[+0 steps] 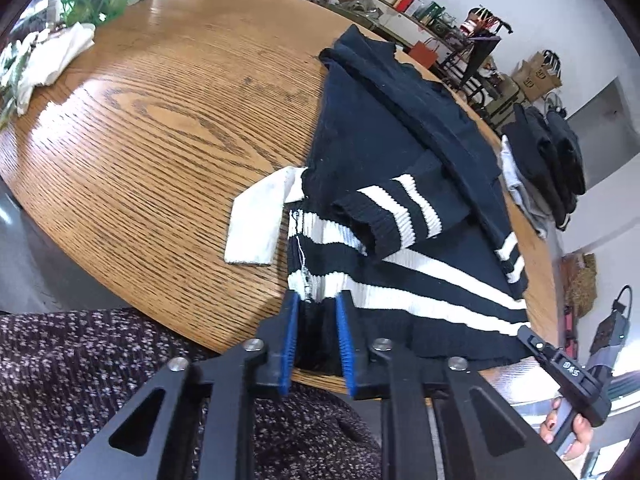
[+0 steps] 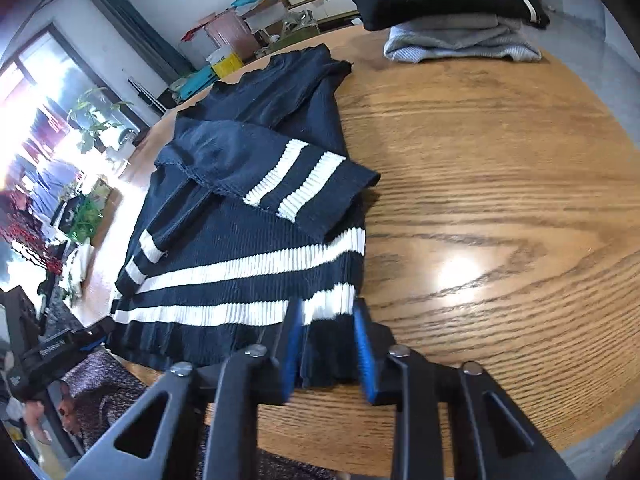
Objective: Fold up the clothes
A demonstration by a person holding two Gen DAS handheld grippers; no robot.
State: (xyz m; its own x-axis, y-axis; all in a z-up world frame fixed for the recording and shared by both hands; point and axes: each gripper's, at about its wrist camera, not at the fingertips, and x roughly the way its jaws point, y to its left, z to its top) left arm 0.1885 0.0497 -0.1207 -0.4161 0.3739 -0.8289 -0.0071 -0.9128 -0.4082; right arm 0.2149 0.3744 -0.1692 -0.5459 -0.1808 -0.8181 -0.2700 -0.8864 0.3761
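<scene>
Sweater point(image 1: 372, 152), dark navy with white stripes, lies flat on a round wooden surface point(image 1: 160, 120), its striped bottom band at the near edge and its neck at the far side. Both sleeves are already folded in across the body, their striped cuffs resting on top.

The left tool point(image 1: 318, 304) sits at the near left corner of the band, its blue-padded jaws a moderate gap apart with the knit between them; the pads flank the cloth but do not appear to press it. The right tool point(image 2: 328, 308) sits at the near right corner in the same way, jaws parted around the band, no firm pinch visible.

A white collar piece point(image 1: 256, 224) pokes out from under the sweater's left side onto the bare wood. A stack of folded clothes point(image 2: 448, 4), black over grey, rests at the far right of the surface.

Risks, as a judgement: if the tools lift before closing fully, the thick ribbed band could slip out of one and the fold would go crooked. Catching only the top layer would leave the back layer behind. A quick lift toward the far side could slide the loose sleeves off the body. Uneven height between the two corners would skew the crease. The white collar piece may stay sticking out after the fold.
</scene>
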